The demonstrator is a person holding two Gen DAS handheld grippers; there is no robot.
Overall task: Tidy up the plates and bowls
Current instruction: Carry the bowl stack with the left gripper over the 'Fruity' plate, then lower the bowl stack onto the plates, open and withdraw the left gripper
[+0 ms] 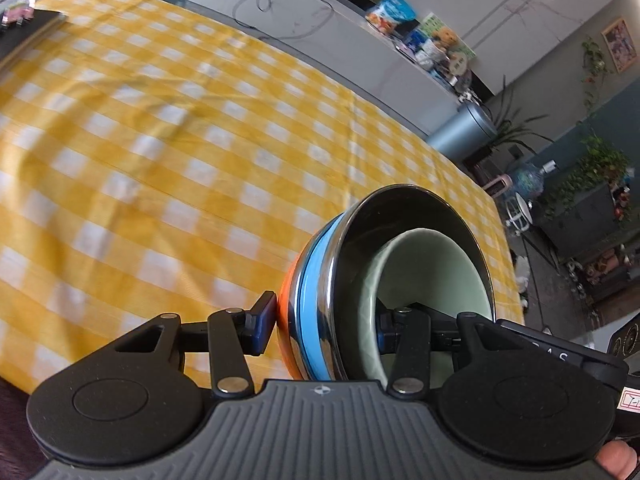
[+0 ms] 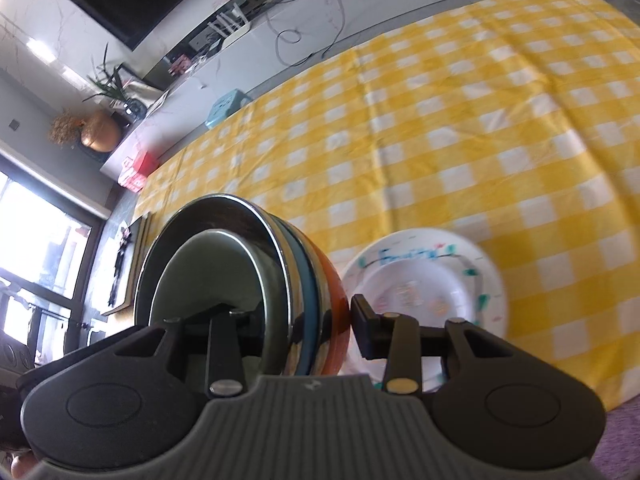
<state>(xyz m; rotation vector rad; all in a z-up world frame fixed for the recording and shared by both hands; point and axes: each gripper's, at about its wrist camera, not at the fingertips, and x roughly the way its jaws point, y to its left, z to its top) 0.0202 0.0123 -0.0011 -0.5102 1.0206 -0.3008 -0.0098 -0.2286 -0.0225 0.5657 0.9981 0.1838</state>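
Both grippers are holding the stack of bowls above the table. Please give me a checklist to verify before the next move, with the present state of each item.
1. Left gripper shut on the rim of the bowl stack: ok.
2. Right gripper shut on the opposite rim: ok.
3. Green bowl nested inside the steel bowl: ok.
4. White plate lies flat on the tablecloth: ok.
5. Stack centred over the plate: cannot tell.
6. Stack level: cannot tell, both views are tilted.
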